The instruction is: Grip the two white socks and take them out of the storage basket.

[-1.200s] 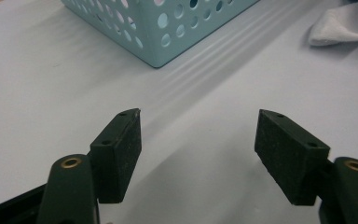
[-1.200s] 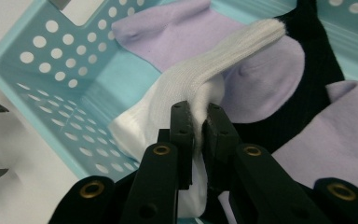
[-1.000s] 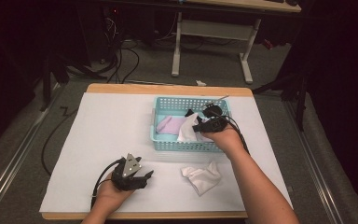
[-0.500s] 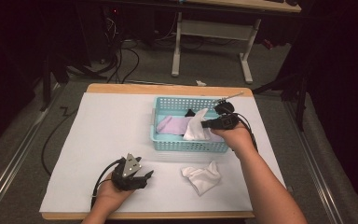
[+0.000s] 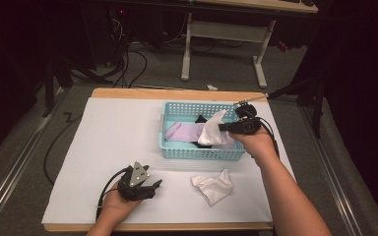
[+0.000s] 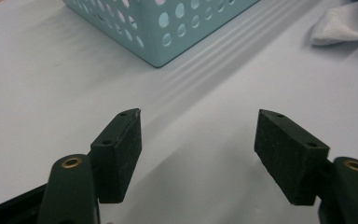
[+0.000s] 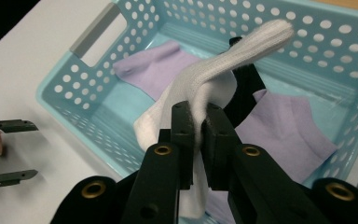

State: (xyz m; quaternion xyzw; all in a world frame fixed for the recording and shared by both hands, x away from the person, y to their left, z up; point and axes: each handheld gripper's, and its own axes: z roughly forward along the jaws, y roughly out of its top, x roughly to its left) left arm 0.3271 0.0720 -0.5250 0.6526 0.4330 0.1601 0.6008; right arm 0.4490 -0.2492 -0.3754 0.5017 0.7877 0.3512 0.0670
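Observation:
A teal perforated basket [image 5: 202,155] stands on the white table cover, with a purple sock [image 5: 181,132] and a black sock [image 5: 202,119] lying inside. My right gripper [image 5: 225,127] is over the basket's right half, shut on a white sock [image 5: 211,129]. In the right gripper view the jaws [image 7: 199,109] pinch that white sock [image 7: 242,46] at mid-length, and it hangs above the purple sock [image 7: 154,65] and black sock [image 7: 244,88]. My left gripper [image 5: 151,189] rests near the front edge, open with nothing between its pads [image 6: 198,140].
A second white sock [image 5: 212,187] lies crumpled on the cover in front of the basket, also at the top right of the left gripper view [image 6: 345,25]. The basket's corner [image 6: 168,28] stands ahead of the left gripper. A desk frame [image 5: 224,29] stands beyond the table.
My right gripper has shifted slightly right over the basket and turned, and the white sock has come up with it. The left gripper has stayed where it was.

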